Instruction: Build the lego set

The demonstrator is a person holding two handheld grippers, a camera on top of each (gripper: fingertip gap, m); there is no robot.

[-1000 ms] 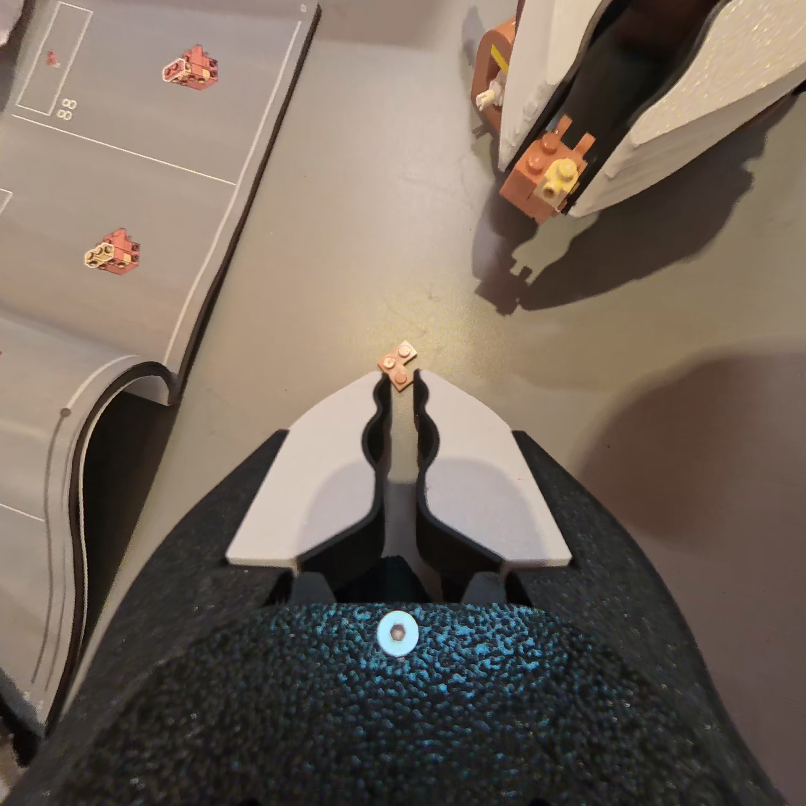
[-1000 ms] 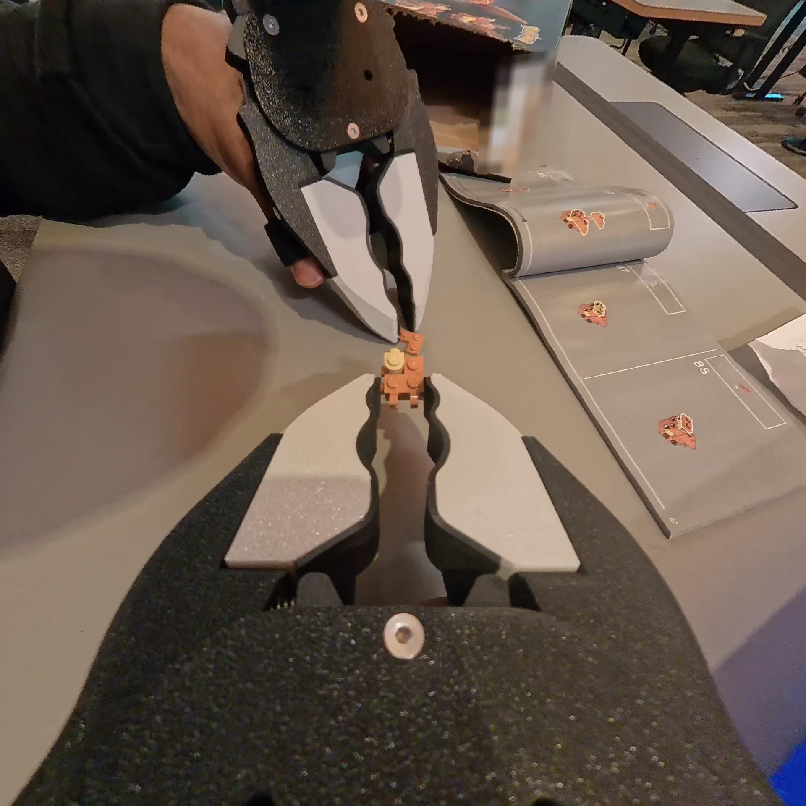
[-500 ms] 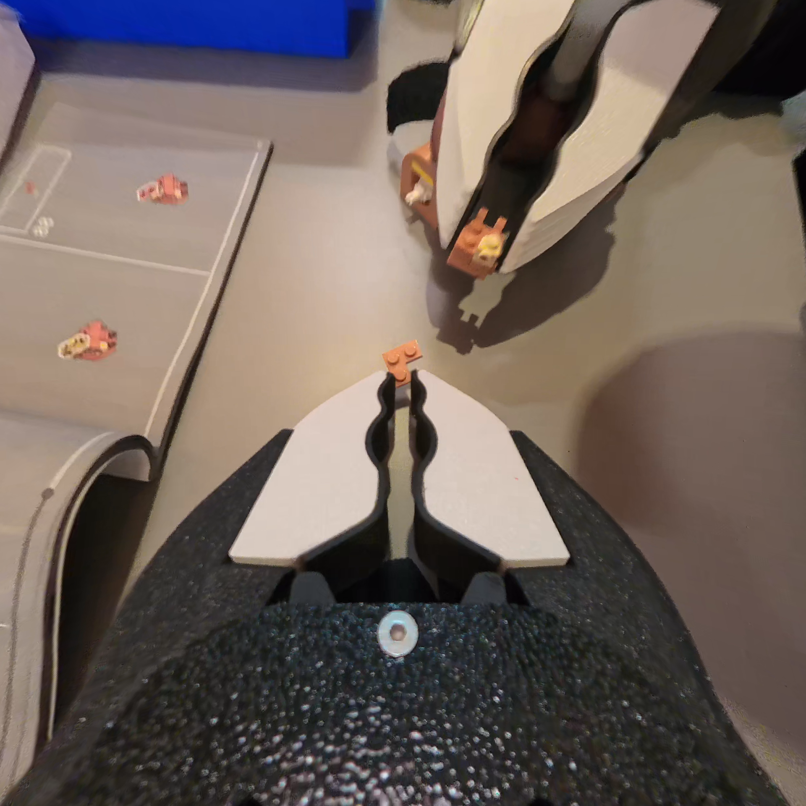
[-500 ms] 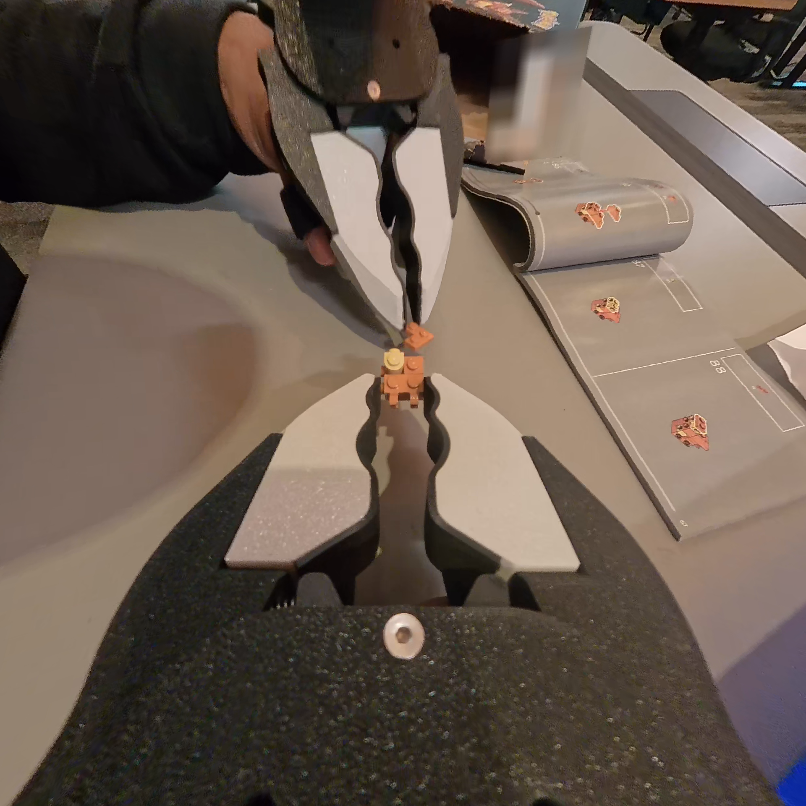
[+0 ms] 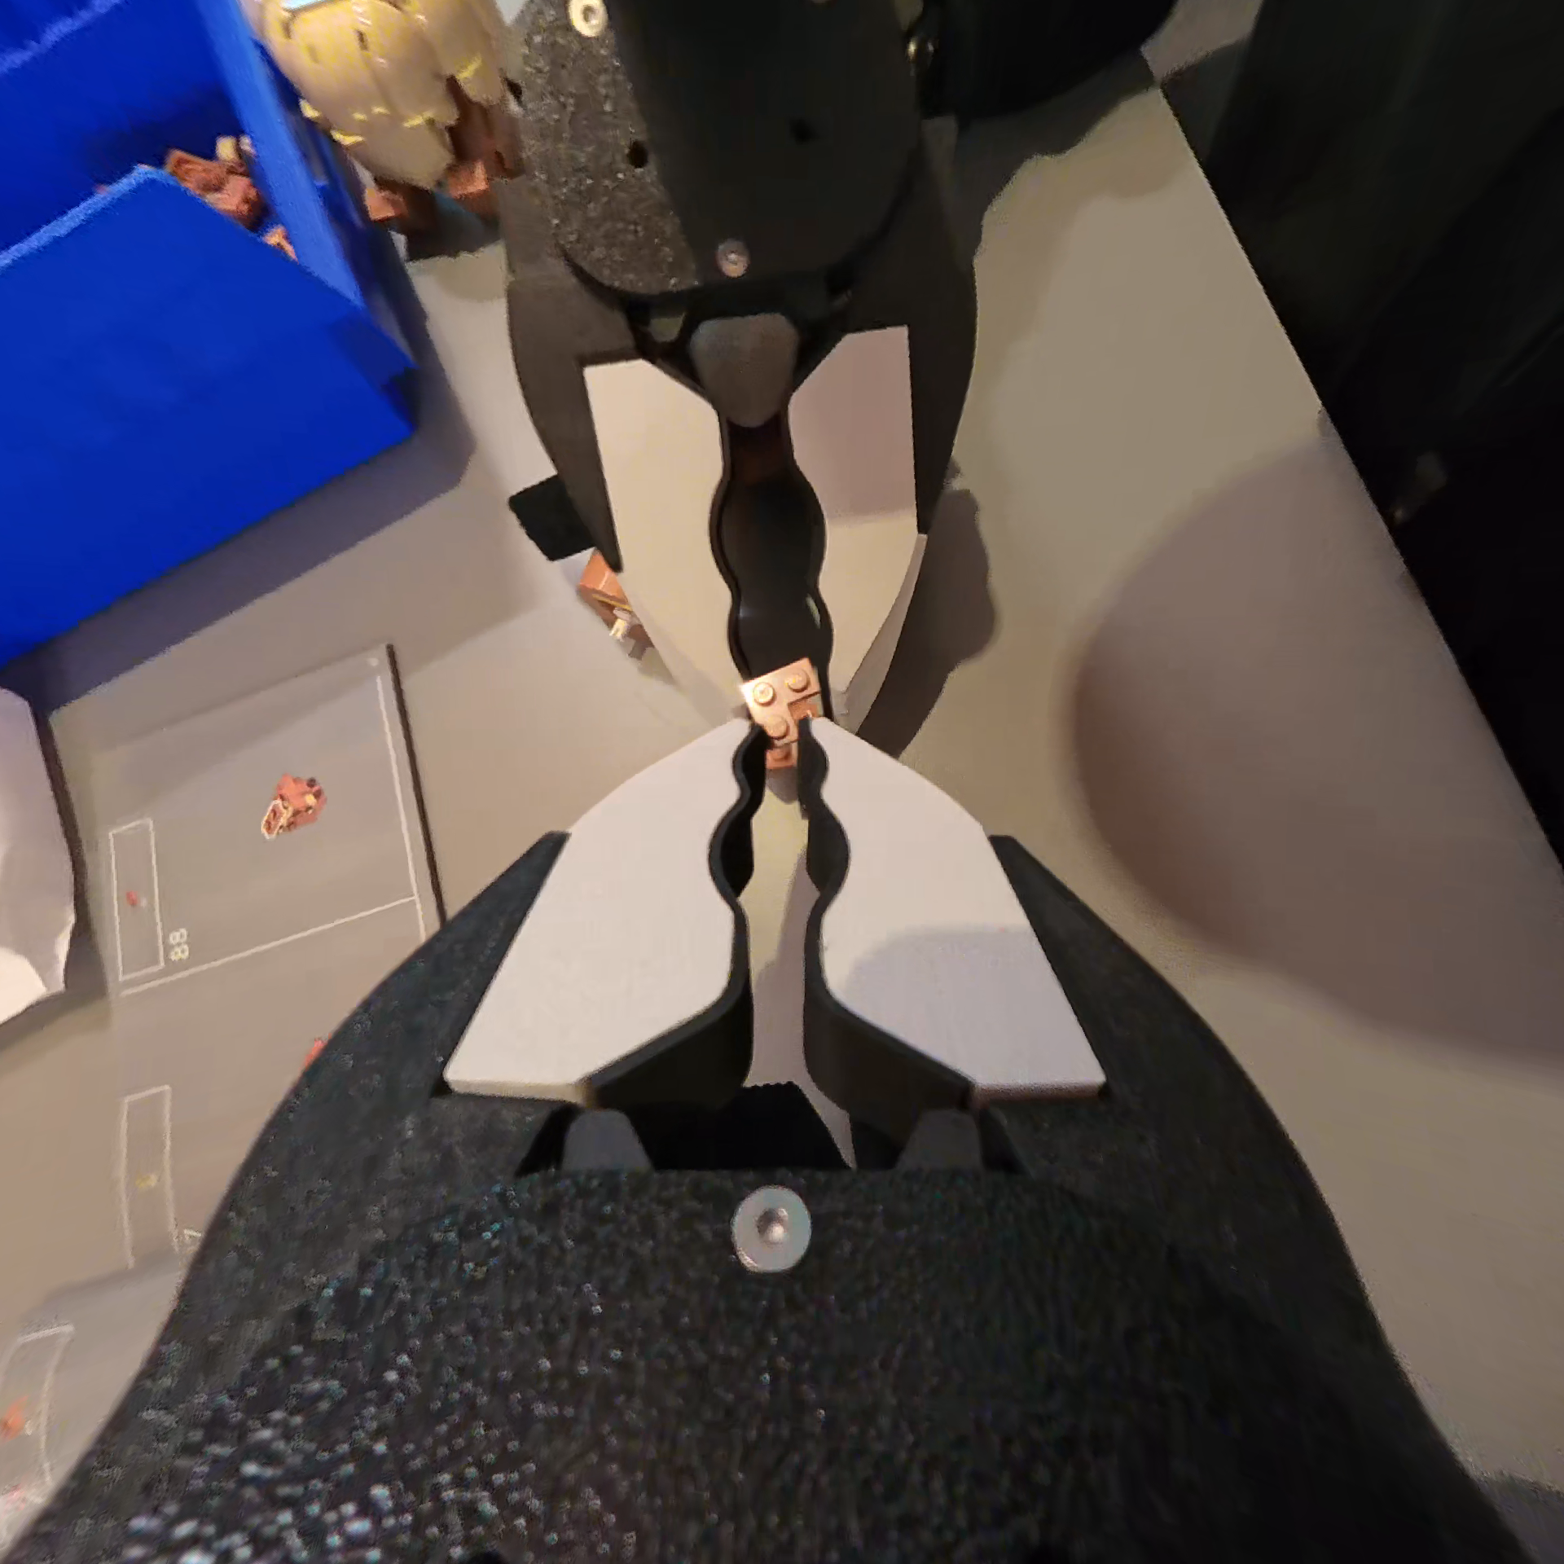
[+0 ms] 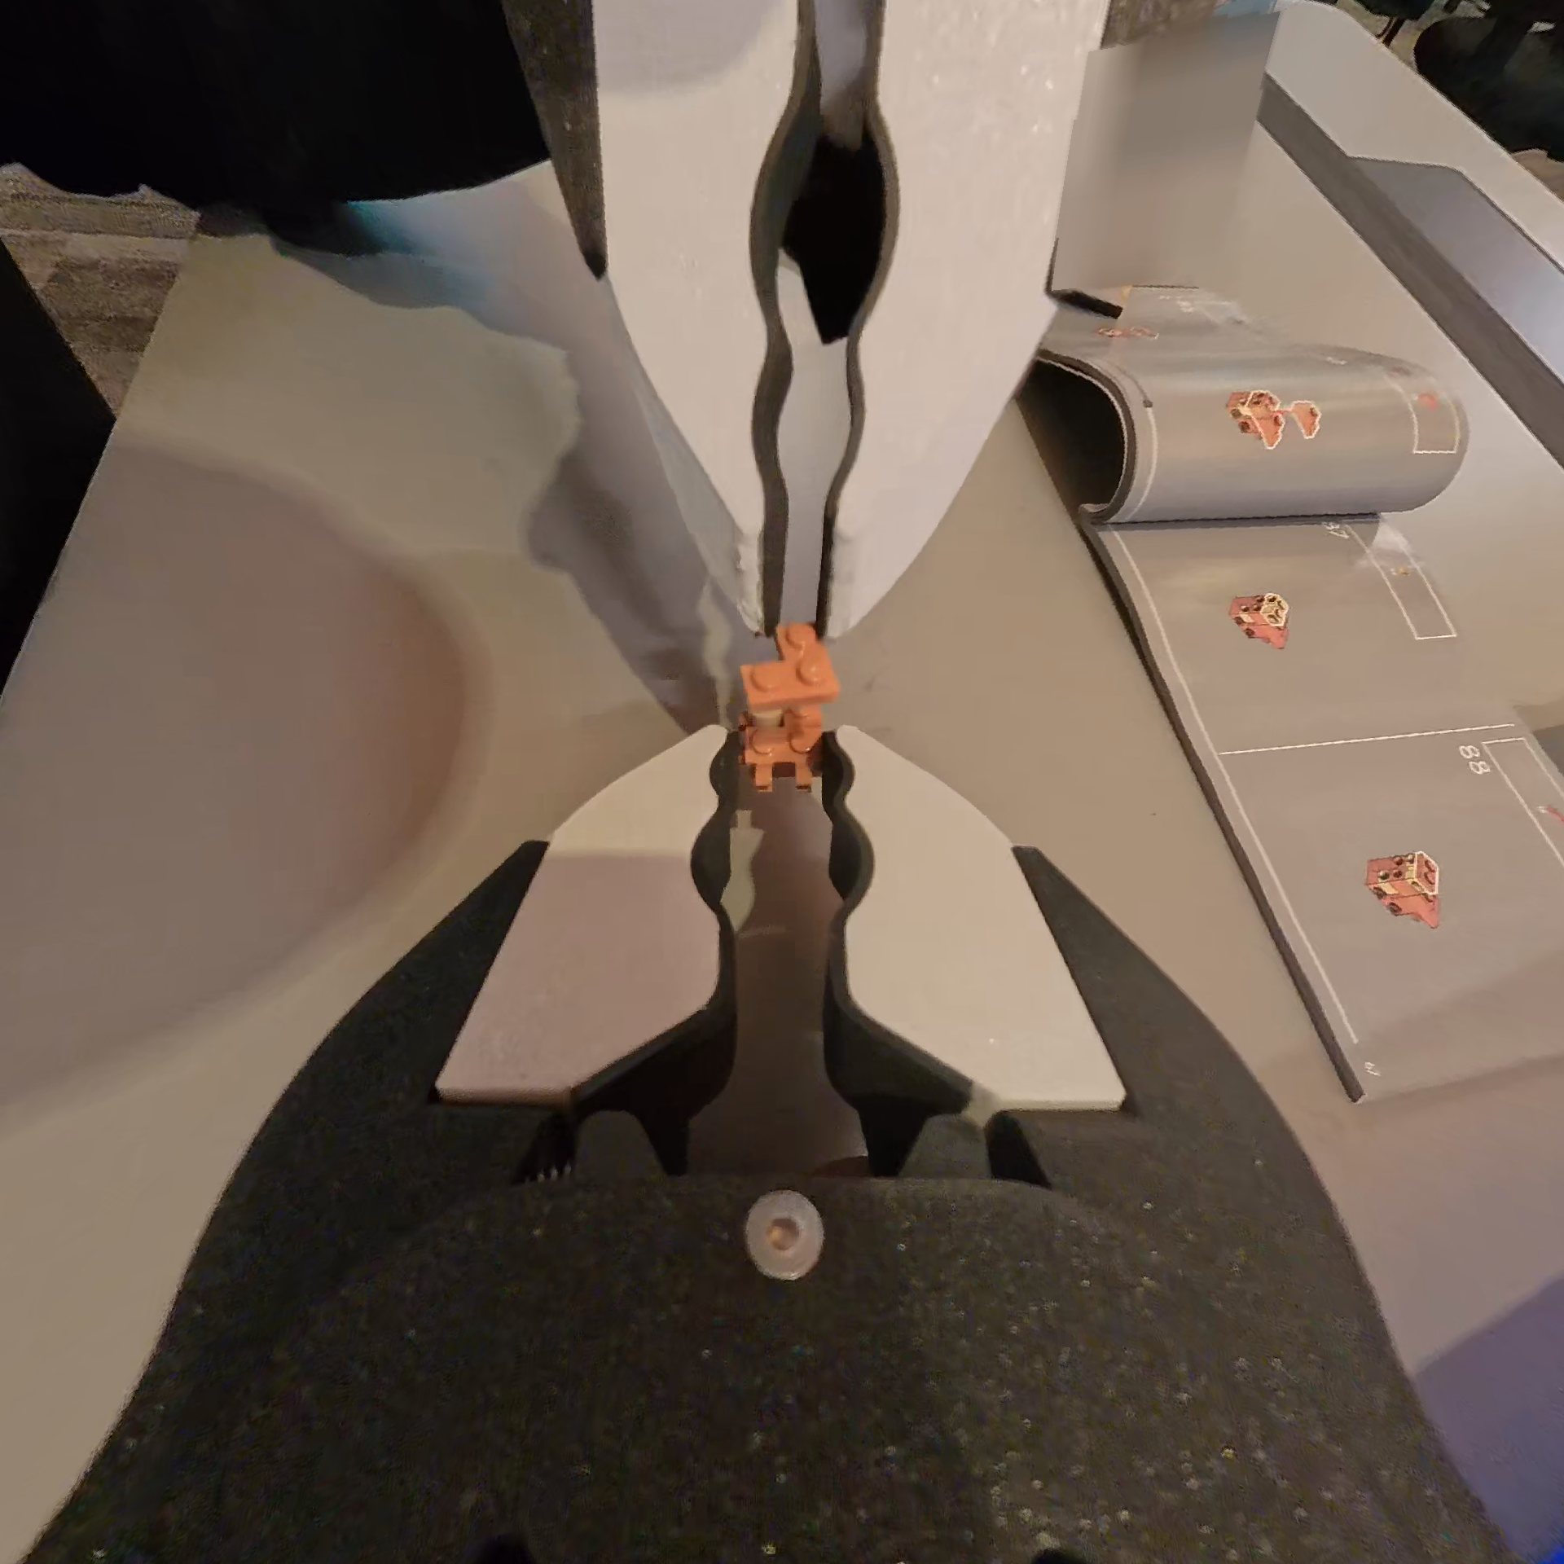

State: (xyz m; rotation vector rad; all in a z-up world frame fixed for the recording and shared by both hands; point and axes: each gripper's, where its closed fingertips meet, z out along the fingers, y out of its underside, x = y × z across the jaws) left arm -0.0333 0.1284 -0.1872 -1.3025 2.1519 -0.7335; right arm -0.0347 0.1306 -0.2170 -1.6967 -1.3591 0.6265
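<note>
Counter (image 6: 279, 643): grey, carries everything listed.

Blue bin (image 5: 169, 355): left wrist view, approx. 10 o'clock. Loose brown pcs inside; a tan-and-brown built model (image 5: 398, 101) stands just beyond it at 11.

Instruction booklet (image 6: 1354, 762): lies open, right wrist view approx. 3 o'clock, one page curled over at the far end. Printed build pictures show on it.

Your right claw (image 6: 779, 762): narrow, both pads pressed on a small brown brick assembly (image 6: 779, 749) with a tan stud on top. The assy is clear of the counter, held at the claw tips.

Your left claw (image 5: 783, 745): nearly closed, gripping one leg of a brown L-shaped corner plate (image 5: 783, 698). The plate's other two studs stick out past the tips toward 12 o'clock.

Status, as judged: both pcs are picked up and brought together nose to nose. In the right wrist view the plate sits directly over the assy's top, very close. Whether it is touching, or pressed home on the studs, cannot be told; a sliver of the tan stud shows under the plate, so I rate it not fully seated. Left to do, by appearance: press down and let go of the plate.

One more brown pc (image 5: 614, 597) lies on the counter beside your right claw, approx. 11 o'clock of the tips.
</note>
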